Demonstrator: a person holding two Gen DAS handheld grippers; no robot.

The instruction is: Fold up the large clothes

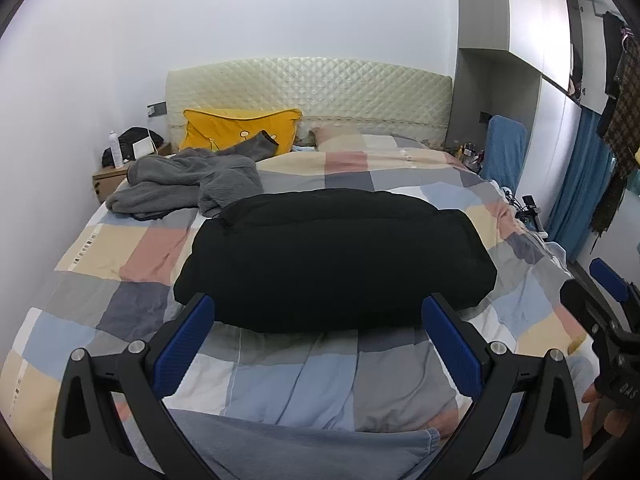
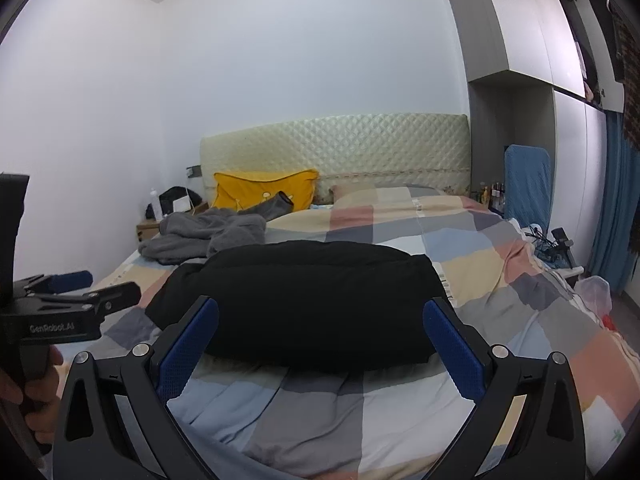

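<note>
A black padded garment [image 1: 332, 256] lies folded into a thick rectangle in the middle of the checked bed quilt [image 1: 100, 248]; the right wrist view shows the same black garment [image 2: 300, 304]. My left gripper [image 1: 318, 316] is open just short of its near edge, nothing between the blue pads. My right gripper [image 2: 320, 320] is also open at the near edge, holding nothing. The right gripper's body [image 1: 608, 320] shows at the right edge of the left wrist view, and the left gripper's body [image 2: 60, 312] at the left of the right wrist view.
A crumpled grey fleece garment [image 1: 188, 184] lies at the bed's far left, near a yellow pillow [image 1: 240, 128] and quilted headboard [image 1: 308, 96]. A nightstand [image 1: 112, 180] stands to the left. A blue chair [image 1: 504, 148], cables and hanging clothes [image 1: 620, 92] are to the right.
</note>
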